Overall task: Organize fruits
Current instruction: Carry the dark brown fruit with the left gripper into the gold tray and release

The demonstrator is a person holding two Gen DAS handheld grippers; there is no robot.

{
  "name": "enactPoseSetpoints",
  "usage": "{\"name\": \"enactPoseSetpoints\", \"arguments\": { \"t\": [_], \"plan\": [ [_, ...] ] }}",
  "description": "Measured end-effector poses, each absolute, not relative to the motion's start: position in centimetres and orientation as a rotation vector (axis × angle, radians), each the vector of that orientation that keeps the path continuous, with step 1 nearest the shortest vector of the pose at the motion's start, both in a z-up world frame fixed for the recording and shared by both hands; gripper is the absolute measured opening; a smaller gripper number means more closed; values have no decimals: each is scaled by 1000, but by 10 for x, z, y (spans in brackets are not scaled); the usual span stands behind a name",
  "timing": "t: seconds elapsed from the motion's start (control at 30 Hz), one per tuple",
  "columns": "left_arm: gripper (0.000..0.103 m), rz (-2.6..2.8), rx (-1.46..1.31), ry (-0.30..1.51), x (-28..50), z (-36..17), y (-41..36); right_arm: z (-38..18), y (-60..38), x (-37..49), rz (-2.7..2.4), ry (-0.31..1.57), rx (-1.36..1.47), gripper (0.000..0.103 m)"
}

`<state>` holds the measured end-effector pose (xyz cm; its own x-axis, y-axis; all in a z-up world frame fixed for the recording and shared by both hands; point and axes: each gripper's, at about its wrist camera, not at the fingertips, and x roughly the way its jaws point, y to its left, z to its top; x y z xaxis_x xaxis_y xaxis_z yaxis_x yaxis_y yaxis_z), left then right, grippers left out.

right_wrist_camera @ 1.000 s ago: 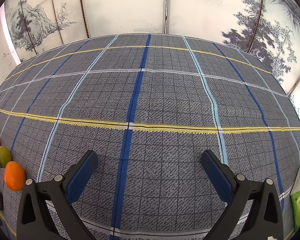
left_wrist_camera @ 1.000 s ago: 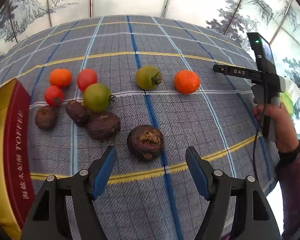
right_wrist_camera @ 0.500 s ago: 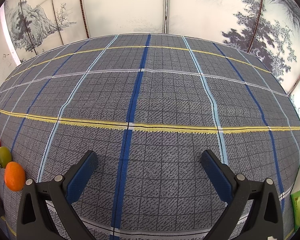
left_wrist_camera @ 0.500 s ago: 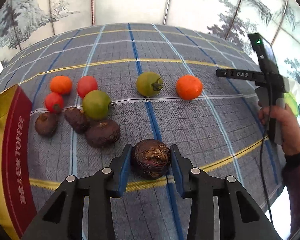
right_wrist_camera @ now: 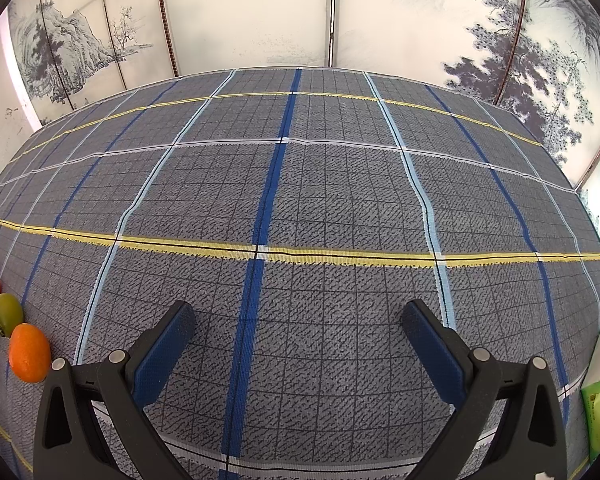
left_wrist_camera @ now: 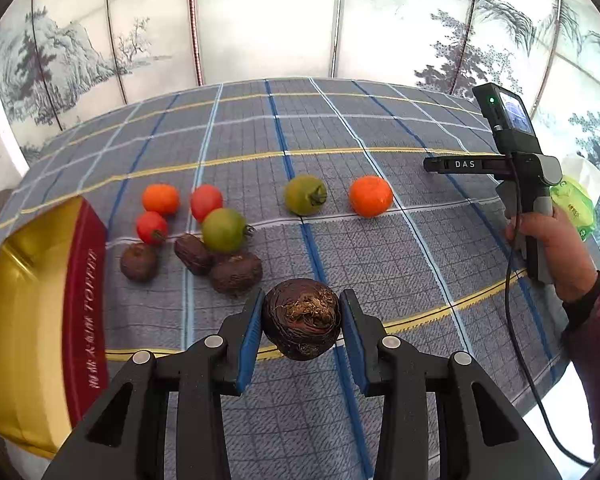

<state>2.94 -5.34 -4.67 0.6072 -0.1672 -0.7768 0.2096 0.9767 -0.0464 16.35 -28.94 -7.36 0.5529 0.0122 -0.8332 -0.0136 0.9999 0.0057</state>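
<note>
One dark wrinkled fruit (left_wrist_camera: pixel 301 320) gripped between both blue pads (left_wrist_camera: pixel 249 340) of left gripper (left_wrist_camera: pixel 301 334), jaws just drawn in and now clamped at the widest girth, fruit clear of the checked tablecloth (left_wrist_camera: pixel 380 264). Judged light, firm-shelled, rough enough not to slip; dry tuft on the front face probably brittle, so hold best kept on the flanks, with moderate squeeze only. Right gripper (right_wrist_camera: pixel 298 344) spread wide, nothing between the fingers, idle over bare cloth.

Beyond, at ten o'clock from the held fruit: three more dark fruits (left_wrist_camera: pixel 236 274), clustered, two touching. At nine o'clock: gold and red box (left_wrist_camera: pixel 80 320). Further at eleven o'clock: green tomato (left_wrist_camera: pixel 224 230), red tomatoes (left_wrist_camera: pixel 206 202), small orange (left_wrist_camera: pixel 160 199). Farthest, at twelve to one o'clock: second green tomato (left_wrist_camera: pixel 305 195) and larger orange (left_wrist_camera: pixel 370 196), well apart from the cluster.
</note>
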Motion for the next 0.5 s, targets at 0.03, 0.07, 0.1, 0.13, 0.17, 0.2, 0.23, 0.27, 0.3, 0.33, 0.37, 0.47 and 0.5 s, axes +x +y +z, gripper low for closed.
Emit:
{"name": "enactPoseSetpoints", "arguments": {
  "t": [0.03,0.07,0.1,0.13,0.17,0.2,0.23,0.27,0.3,0.33,0.37,0.47,0.5],
  "plan": [
    [39,-209,51,889,28,-45,-51,-74,-289,163,15,985,-1,103],
    [39,-201,52,886,27,-43,-49,-74,-289,163,15,985,-1,103],
    [39,-196,52,885,26,-42,-46,-74,-289,163,15,985,-1,103],
    [39,-189,52,884,25,-40,-43,-74,-289,163,15,985,-1,103],
    [39,-177,55,880,24,-38,-40,-74,-289,163,15,985,-1,103],
    [39,-163,61,876,19,-37,-47,-74,-289,163,15,985,-1,103],
    [39,-150,70,870,16,-34,-44,-74,-289,163,15,985,-2,103],
    [39,-140,75,863,14,-32,-41,-74,-289,163,15,985,-1,103],
    [39,-126,79,856,12,-30,-38,-74,-289,163,15,985,-1,103],
    [39,-110,82,851,10,-28,-34,-74,-289,163,15,985,-1,103],
    [39,-99,81,848,10,-26,-29,-74,-289,162,15,985,-1,103],
    [39,-63,78,849,7,-21,-12,-74,-289,163,15,985,-2,103],
    [39,-50,79,849,7,-20,-7,-74,-289,162,15,985,-1,103]
  ]
}}
